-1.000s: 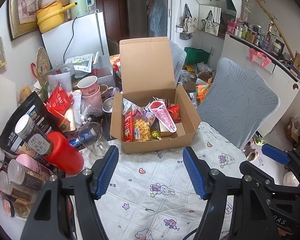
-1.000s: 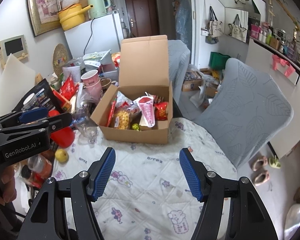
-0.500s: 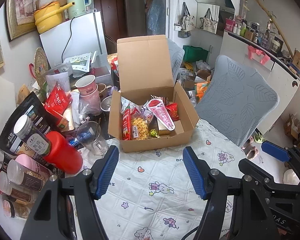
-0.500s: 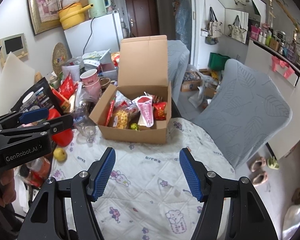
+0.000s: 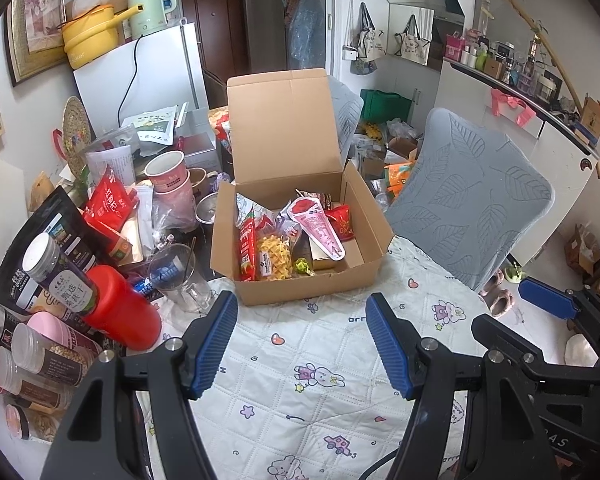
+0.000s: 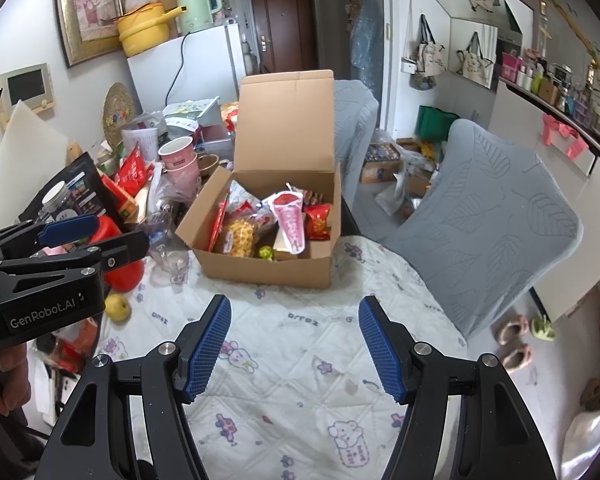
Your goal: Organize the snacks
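Nearest, the left tongs (image 5: 300,338) and the right tongs (image 6: 296,342) both hover with their blue pads spread wide and nothing between them, above the bare quilted cloth (image 5: 308,384) that covers the bench. Just beyond them on that cloth sits the cardboard box (image 5: 300,286), its lid standing upright, with the snacks (image 5: 288,236) packed inside: red packets, a yellow bag and a pink cone-shaped pack. Left of the box lie jars, a red bottle (image 5: 120,312) and cups, with a white fridge (image 5: 140,76) farther back.
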The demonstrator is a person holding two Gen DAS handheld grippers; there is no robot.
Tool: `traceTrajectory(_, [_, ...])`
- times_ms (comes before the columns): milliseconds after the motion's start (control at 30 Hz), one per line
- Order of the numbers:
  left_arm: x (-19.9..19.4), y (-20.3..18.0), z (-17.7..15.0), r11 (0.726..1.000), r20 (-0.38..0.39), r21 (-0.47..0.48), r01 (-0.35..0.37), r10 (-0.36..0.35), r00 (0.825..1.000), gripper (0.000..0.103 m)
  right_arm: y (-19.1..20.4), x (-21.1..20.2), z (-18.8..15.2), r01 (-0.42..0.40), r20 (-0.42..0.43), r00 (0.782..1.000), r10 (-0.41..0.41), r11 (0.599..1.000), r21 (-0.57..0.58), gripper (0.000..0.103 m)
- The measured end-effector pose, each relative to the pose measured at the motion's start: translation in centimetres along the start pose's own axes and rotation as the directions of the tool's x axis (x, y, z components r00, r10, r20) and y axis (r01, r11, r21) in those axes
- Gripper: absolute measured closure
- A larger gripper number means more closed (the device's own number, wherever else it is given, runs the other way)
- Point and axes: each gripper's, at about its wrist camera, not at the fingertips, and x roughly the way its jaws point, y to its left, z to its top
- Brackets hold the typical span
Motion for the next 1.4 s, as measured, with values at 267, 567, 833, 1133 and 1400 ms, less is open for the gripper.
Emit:
traceTrajectory(267, [0.03, -0.12, 0.03, 1.000, 0.001, 0.005, 0.005, -0.005, 1.000, 0.037, -0.27, 0.16, -0.12, 0.001, -0.010, 1.000, -0.001, 1.000, 0.001, 0.036])
traceTrajectory(567, [-0.08, -0.14, -0.19, 1.000, -0.003, 0.003, 0.024, -0.024, 1.000, 0.037, -0.27, 0.08, -0.19, 0.008, -0.017, 1.000, -0.008, 1.000, -0.005, 0.036])
traceTrajectory(833, [-0.38, -0.10, -0.33, 0.999, 0.001, 0.003, 0.032, -0.032, 0.999, 0.037, -0.46, -0.19, -0.27, 0.017, -0.022, 1.000, -0.017, 1.000, 0.000, 0.036])
traceTrajectory(1133, [-0.62, -0.43, -0.52, 0.999, -0.005, 0.014, 0.037, -0.036, 0.999, 0.037, -0.48, -0.27, -0.25, 0.020, -0.023, 1.000, -0.020, 1.000, -0.001, 0.036])
traceTrajectory(1400, [-0.42, -0.39, -0.65, 0.999, -0.021, 0.004, 0.044, -0.044, 0.999, 0.037, -0.45, -0.45, -0.44, 0.020, -0.026, 0.999, -0.020, 1.000, 0.003, 0.036])
